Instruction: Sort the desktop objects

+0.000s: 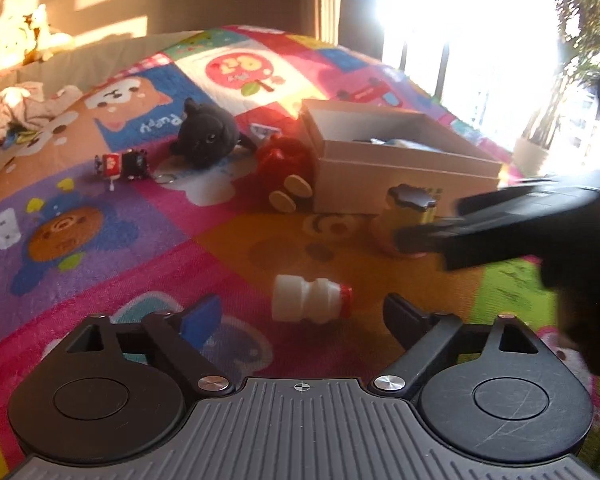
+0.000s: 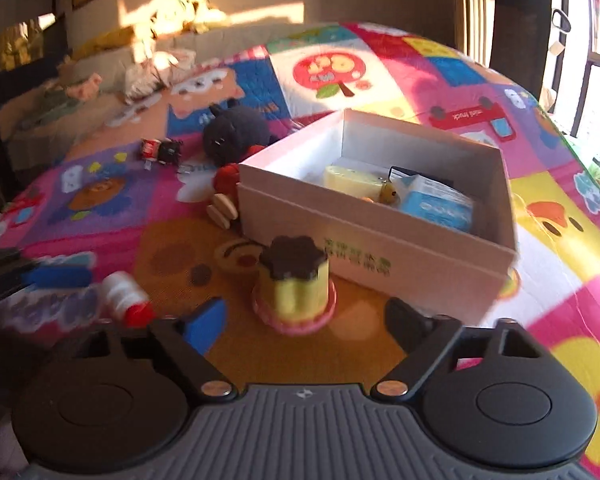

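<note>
A white toy bottle with a red cap [image 1: 310, 299] lies on its side on the colourful mat, just ahead of my open left gripper [image 1: 300, 320]; it also shows in the right wrist view [image 2: 124, 298]. A yellow pudding toy with a brown top on a pink base [image 2: 294, 286] stands in front of the white box [image 2: 380, 248]. My right gripper [image 2: 300, 322] is open, its fingers on either side of the pudding toy, just short of it. In the left wrist view the right gripper [image 1: 420, 236] reaches the pudding toy [image 1: 410, 208] from the right.
The box holds a yellow item [image 2: 352, 180] and a blue carton [image 2: 436, 200]. A black plush cat [image 1: 208, 136], a red toy with beige wheels [image 1: 286, 168] and small red and black toys [image 1: 122, 166] lie left of the box. Crumpled cloth [image 1: 16, 108] lies at far left.
</note>
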`<state>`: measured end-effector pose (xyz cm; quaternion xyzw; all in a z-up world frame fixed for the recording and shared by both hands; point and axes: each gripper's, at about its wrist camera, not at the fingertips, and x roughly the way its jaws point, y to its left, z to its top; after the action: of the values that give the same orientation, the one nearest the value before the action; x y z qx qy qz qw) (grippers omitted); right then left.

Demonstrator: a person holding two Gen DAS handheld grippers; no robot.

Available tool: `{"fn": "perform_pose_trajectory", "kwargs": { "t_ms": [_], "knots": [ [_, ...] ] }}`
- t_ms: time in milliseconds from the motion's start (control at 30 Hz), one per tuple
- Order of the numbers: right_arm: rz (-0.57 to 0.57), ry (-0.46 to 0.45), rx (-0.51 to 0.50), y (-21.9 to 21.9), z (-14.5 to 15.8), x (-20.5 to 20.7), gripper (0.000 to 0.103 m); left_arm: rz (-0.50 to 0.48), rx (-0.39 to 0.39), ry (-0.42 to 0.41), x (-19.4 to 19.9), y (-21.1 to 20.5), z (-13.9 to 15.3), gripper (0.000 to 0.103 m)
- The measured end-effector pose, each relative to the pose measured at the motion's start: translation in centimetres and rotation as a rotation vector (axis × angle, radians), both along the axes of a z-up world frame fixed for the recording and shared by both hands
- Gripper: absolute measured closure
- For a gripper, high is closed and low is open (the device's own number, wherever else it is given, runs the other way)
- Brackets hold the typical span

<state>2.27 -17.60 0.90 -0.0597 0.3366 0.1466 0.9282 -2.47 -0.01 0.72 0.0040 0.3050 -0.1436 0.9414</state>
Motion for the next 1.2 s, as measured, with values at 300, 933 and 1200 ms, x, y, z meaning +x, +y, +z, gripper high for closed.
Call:
{"fn": "perform_pose_trajectory", "kwargs": {
  "t_ms": [300, 933, 1200],
  "knots": [
    [0.006, 0.08, -0.004, 0.9, -1.0, 2.3, 0.047, 0.027, -0.03, 0.012, -0.1, -0.1, -0.2, 0.01],
    [0.03, -0.13, 0.038, -6.7, 8.4, -5.8, 0.047, -0.098, 0.118, -0.241, 2.7, -4.5, 7.9, 0.054],
    [-0.063, -0.308, 0.078, -9.6, 14.0, -4.6, 0.047, -0.097, 0.076, -0.32, 10.6, -8.6, 9.3, 0.045]
  ]
}}
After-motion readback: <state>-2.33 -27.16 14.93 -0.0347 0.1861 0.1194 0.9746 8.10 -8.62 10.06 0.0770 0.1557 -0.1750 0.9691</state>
